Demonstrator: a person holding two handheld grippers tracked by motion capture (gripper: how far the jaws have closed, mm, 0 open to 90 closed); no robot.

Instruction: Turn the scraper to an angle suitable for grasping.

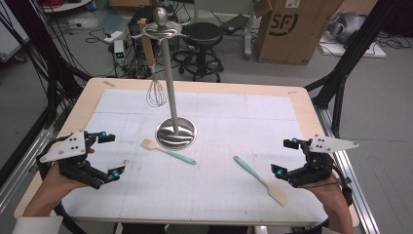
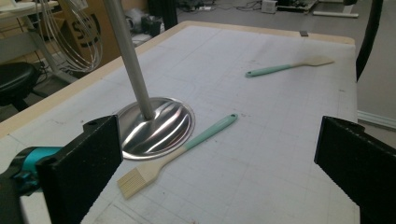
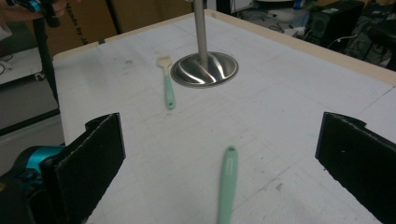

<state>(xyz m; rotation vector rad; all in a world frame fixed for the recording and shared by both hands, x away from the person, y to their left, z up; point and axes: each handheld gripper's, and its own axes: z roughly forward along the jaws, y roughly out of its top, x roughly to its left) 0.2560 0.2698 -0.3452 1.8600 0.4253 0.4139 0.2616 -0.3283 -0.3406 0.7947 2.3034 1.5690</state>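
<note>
The right gripper (image 1: pixel 286 157) is hovering low at the near right of the surface (image 1: pixel 219 195), its jaws spread wide and holding nothing. The spatula (image 1: pixel 260 180) is lying flat just beside it, handle tip pointing toward the stand and wooden blade toward the near edge; in the right gripper view its green handle (image 3: pixel 227 184) is sitting between the jaws but ahead of them. To take it well, the gripper should be coming down over the mid-handle, jaws squarely across it, closing only once both pads are flanking the handle near the surface.

The left gripper (image 1: pixel 111 155) is waiting at the near left, jaws likewise released and empty. The brush (image 1: pixel 167 151) is lying a little farther in, its bristles (image 2: pixel 136 179) almost touching the base (image 1: pixel 176 133) of the stand, so a grasp on its green handle (image 2: pixel 212 130) looks safer.

Farthest off, a whisk (image 1: pixel 155 87) is hanging from the stand's top ring, so the hooks there are probably where both tools are going
</note>
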